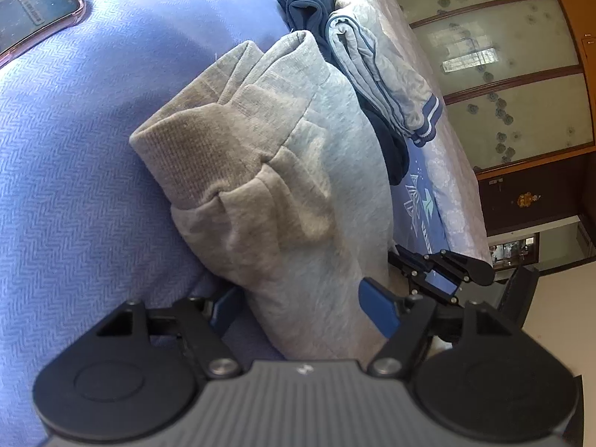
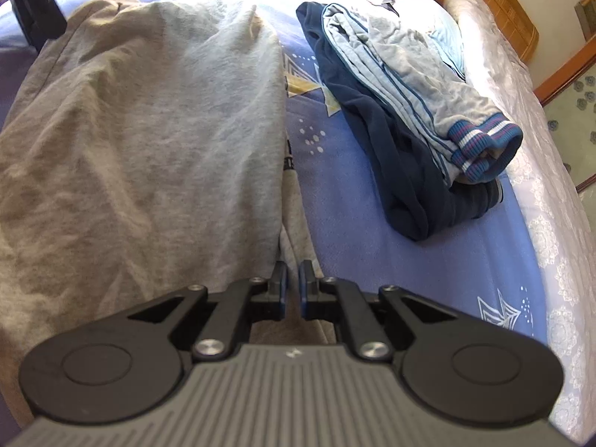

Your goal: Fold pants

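Grey sweatpants (image 1: 298, 171) lie folded over on the blue bedspread (image 1: 74, 186), ribbed cuffs (image 1: 193, 149) on top. My left gripper (image 1: 303, 309) is open, its blue pads on either side of the folded pants' near end. In the right wrist view the pants (image 2: 149, 130) fill the left half. My right gripper (image 2: 292, 290) is nearly closed on the pants' lower edge, grey fabric between its pads. The right gripper also shows in the left wrist view (image 1: 439, 272), at the pants' right edge.
A dark navy garment (image 2: 372, 130) with light grey striped pants (image 2: 428, 85) on top lies to the right. A phone (image 1: 33, 15) lies on the bedspread at far left. The bed's white quilt edge (image 2: 551, 223) and wooden headboard (image 2: 495, 11) are at right.
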A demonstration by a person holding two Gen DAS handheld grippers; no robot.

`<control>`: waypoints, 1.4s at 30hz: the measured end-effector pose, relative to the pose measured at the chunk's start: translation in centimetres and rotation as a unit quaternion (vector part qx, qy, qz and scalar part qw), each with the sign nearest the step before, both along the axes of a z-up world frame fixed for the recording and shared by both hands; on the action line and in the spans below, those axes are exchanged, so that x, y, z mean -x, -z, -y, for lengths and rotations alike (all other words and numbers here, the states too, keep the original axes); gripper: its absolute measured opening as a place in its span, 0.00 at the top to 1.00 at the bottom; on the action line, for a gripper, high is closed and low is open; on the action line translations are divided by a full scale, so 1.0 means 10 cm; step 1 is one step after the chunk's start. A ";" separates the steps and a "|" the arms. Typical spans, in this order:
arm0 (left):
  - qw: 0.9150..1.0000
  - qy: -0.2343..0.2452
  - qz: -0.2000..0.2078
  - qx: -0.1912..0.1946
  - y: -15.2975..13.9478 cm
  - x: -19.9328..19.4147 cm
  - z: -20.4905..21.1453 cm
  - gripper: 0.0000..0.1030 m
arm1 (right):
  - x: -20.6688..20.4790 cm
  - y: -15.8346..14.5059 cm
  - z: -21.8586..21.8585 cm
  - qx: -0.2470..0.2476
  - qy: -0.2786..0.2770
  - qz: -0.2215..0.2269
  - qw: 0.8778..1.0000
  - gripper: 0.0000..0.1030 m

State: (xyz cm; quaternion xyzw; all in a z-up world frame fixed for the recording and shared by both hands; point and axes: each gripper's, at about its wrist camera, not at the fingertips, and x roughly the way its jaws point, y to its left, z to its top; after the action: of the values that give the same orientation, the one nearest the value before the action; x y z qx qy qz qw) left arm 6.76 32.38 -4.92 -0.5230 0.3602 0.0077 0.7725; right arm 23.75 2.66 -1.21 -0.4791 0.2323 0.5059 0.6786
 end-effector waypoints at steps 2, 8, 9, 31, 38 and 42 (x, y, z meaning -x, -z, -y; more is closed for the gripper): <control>1.000 -0.004 -0.002 0.000 0.00 -0.03 -0.01 0.32 | 0.02 0.01 0.02 0.002 -0.007 -0.001 1.000 0.95; 1.000 -0.012 -0.004 -0.002 -0.01 -0.12 0.00 0.32 | 0.03 -0.16 0.13 -0.040 -0.002 0.015 0.999 0.95; 1.000 -0.011 -0.004 -0.003 -0.01 -0.12 0.00 0.32 | -0.02 -0.23 0.16 -0.057 0.011 0.008 0.998 0.95; 0.997 -0.047 -0.035 -0.054 -0.07 -0.25 -0.17 0.49 | 0.06 -0.50 0.82 -0.242 0.251 -0.128 0.928 0.72; 0.995 -0.078 -0.037 -0.054 -0.24 -0.12 -0.37 0.87 | 0.59 -0.37 2.41 -0.387 0.443 -0.260 0.766 0.65; 0.994 -0.108 -0.025 -0.007 -0.28 0.05 -0.58 0.88 | 0.63 -0.20 3.46 -0.471 0.563 -0.279 0.620 0.55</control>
State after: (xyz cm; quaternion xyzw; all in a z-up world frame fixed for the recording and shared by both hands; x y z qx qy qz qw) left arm 6.27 38.23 -2.10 -0.5530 0.3213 0.1065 0.7613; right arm 17.40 -31.94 0.80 0.2943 0.3648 0.1749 0.8659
